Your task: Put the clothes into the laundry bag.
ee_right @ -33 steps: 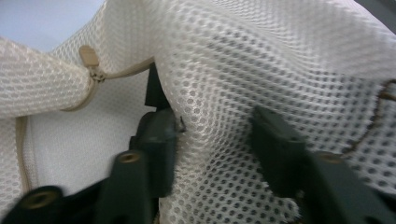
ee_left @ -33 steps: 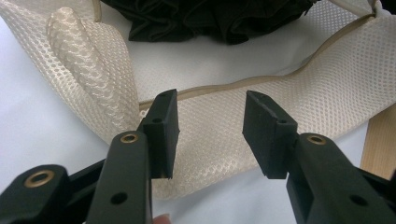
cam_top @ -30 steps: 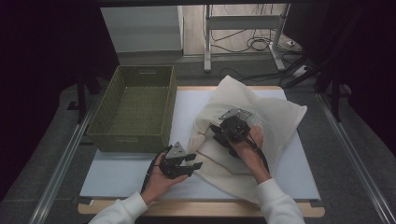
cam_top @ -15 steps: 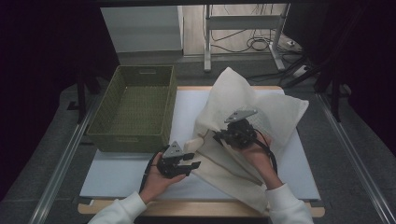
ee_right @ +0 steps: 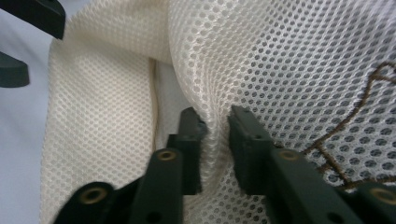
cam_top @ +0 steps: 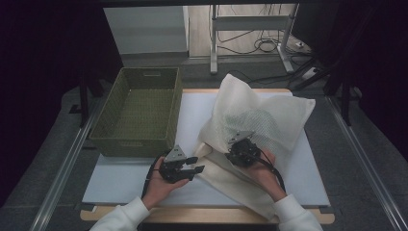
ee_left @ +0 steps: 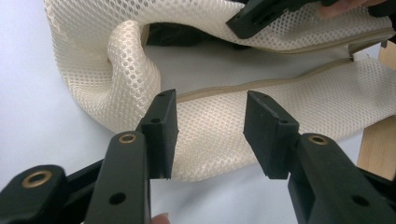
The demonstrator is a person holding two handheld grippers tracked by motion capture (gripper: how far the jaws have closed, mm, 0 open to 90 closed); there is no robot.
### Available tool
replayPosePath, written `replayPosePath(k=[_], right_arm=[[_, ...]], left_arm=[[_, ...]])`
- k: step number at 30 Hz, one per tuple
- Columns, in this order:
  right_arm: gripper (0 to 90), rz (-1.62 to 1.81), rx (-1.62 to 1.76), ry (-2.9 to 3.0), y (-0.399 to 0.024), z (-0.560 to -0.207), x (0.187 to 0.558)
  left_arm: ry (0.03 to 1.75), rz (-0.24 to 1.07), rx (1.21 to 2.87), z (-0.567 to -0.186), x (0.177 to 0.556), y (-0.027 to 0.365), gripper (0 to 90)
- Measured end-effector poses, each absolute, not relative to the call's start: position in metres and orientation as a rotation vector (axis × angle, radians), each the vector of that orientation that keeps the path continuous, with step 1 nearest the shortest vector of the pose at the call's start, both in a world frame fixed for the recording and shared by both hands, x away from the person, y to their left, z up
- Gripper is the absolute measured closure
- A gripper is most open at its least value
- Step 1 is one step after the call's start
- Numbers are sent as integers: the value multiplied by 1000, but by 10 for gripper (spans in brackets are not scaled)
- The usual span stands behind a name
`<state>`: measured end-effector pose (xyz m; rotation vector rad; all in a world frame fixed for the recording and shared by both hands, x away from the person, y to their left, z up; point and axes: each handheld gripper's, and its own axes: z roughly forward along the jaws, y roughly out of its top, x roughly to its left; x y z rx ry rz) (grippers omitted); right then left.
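High view: the right hand-held gripper (cam_top: 236,150) sits on the cream mesh laundry bag (cam_top: 269,115), lower and nearer the person than a second ago, and the bag's raised peak has shifted with it. The left hand-held gripper (cam_top: 190,169) has hardly moved; it hovers over the white table (cam_top: 125,180), just left of the bag's hem, with the olive woven plastic basket (cam_top: 137,113) beyond it.

Left gripper view: the jaws stand apart with nothing between them, and the bag's taped opening lies just ahead.

Right gripper view: the jaws have just been opening, yet a fold of mesh stays pinched between their pads.
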<state>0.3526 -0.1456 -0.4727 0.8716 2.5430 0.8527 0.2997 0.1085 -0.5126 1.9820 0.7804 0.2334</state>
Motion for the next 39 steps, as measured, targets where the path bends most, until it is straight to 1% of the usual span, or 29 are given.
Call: replayPosePath(k=[1,3,7,15,17,22,27,30,32,35,37,39], right_arm=[[679,863,855,2528,-146,-470,351],[631,889,822,2484,-145,-463,345],[584,986,757,2430,-141,-442,331],[570,1070,720,2429,-146,-426,318],[554,1046,723,2429,-149,-427,315],[551,1031,766,2425,-160,-434,319],[547,1032,787,2426,-165,-435,322],[546,1034,784,2426,-165,-434,322],[545,1033,782,2427,-164,-434,322],[546,1031,780,2429,-163,-435,322],[546,1029,787,2428,-164,-435,322],[546,1028,790,2426,-165,-435,323]], left_arm=[[781,234,1981,-513,300,109,544],[780,239,1981,-513,300,109,544],[778,244,1986,-513,299,107,544],[757,279,2010,-512,298,98,544],[754,306,2022,-511,299,93,543],[769,363,2035,-511,301,85,521],[813,395,2003,-507,305,89,481],[821,405,1981,-501,310,88,477],[797,369,1972,-498,312,83,494],[763,363,1998,-496,317,69,528],[790,346,2028,-499,327,60,570],[843,337,2080,-508,341,52,646]])
